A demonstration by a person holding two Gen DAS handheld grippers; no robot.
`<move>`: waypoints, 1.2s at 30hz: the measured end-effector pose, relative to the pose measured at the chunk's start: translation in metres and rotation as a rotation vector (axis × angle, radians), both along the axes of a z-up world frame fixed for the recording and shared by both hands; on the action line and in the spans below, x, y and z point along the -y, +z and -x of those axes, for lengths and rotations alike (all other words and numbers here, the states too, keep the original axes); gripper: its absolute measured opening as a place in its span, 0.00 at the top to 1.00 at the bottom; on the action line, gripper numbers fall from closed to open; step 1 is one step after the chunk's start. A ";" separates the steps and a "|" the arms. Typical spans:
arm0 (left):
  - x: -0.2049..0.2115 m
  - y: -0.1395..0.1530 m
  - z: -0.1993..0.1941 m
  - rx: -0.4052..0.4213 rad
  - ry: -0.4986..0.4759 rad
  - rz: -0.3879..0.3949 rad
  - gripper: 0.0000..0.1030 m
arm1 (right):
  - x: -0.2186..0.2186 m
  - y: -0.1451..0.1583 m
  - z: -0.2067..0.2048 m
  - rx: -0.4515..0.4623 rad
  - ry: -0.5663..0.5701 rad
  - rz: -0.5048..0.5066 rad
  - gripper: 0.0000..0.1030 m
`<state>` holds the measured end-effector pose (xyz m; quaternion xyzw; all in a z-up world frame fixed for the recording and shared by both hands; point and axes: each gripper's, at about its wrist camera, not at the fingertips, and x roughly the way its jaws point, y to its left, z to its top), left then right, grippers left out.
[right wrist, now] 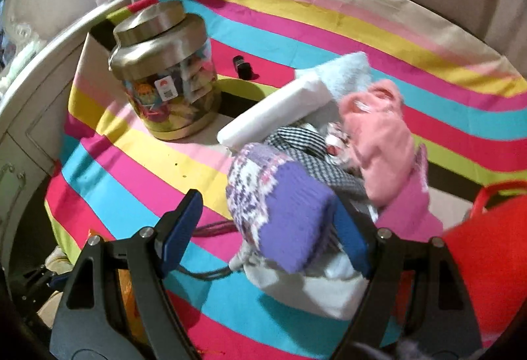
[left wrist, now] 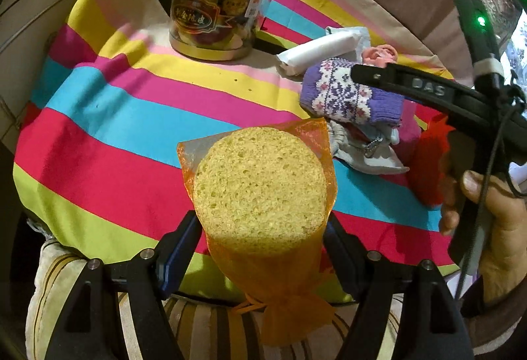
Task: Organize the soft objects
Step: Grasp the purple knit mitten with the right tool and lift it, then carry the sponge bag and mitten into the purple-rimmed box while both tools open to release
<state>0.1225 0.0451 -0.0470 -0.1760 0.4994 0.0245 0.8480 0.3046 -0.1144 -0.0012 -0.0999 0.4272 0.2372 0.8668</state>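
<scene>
L gripper (left wrist: pixel 263 248) had its jaws closed on a yellow sponge (left wrist: pixel 260 182) wrapped in orange mesh (left wrist: pixel 283 287), pads pressing both sides, sponge lifted above the striped cloth (left wrist: pixel 131 129) at the near edge of the bench. R gripper (right wrist: pixel 263 248) hung w/ jaws spread wide over the pile of soft things; a purple knit piece (right wrist: pixel 283 221) sat between them, against the R pad, clear gap on the L side, so not clamped. Pile was right of centre on the cloth: white roll (right wrist: pixel 273 112), pink fuzzy item (right wrist: pixel 382 142), checked fabric (right wrist: pixel 316 155), grey-white pouch (right wrist: pixel 316 290). Red bag (right wrist: pixel 494 261) at far right edge. Metal-lidded jar (right wrist: pixel 164 76) stood upright, well apart from the pile, w/ a small black object (right wrist: pixel 242 66) near it. Person's hand (left wrist: pixel 494 221) gripped the R gripper's handle.
</scene>
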 end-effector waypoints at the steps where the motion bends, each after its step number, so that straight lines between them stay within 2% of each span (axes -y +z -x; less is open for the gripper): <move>1: -0.001 0.000 0.000 0.000 0.004 0.002 0.28 | -0.005 -0.003 -0.001 0.005 0.005 0.018 0.32; 2: -0.001 0.000 0.000 0.001 0.008 0.005 0.28 | -0.009 -0.005 -0.002 0.003 0.010 0.033 0.41; 3: -0.002 0.000 0.000 0.002 0.011 0.007 0.28 | -0.012 -0.008 -0.002 -0.004 0.014 0.043 0.61; 4: -0.003 0.000 0.000 0.002 0.015 0.009 0.28 | -0.014 -0.010 -0.001 -0.011 0.018 0.042 0.71; 12: -0.006 -0.002 0.001 0.008 0.033 0.012 0.28 | -0.020 -0.019 0.010 -0.032 0.054 0.012 0.76; 16: -0.008 -0.001 0.004 0.021 0.046 0.019 0.28 | -0.010 -0.011 0.020 -0.068 0.056 -0.101 0.78; 21: -0.011 -0.001 0.004 0.025 0.062 0.024 0.28 | -0.005 -0.003 0.044 -0.081 0.089 -0.156 0.78; 28: -0.013 0.005 0.014 0.021 0.114 -0.039 0.28 | 0.005 0.008 0.077 -0.150 0.148 -0.291 0.78; 36: -0.007 0.017 0.023 0.031 0.115 -0.117 0.28 | 0.026 0.010 0.116 -0.185 0.143 -0.344 0.78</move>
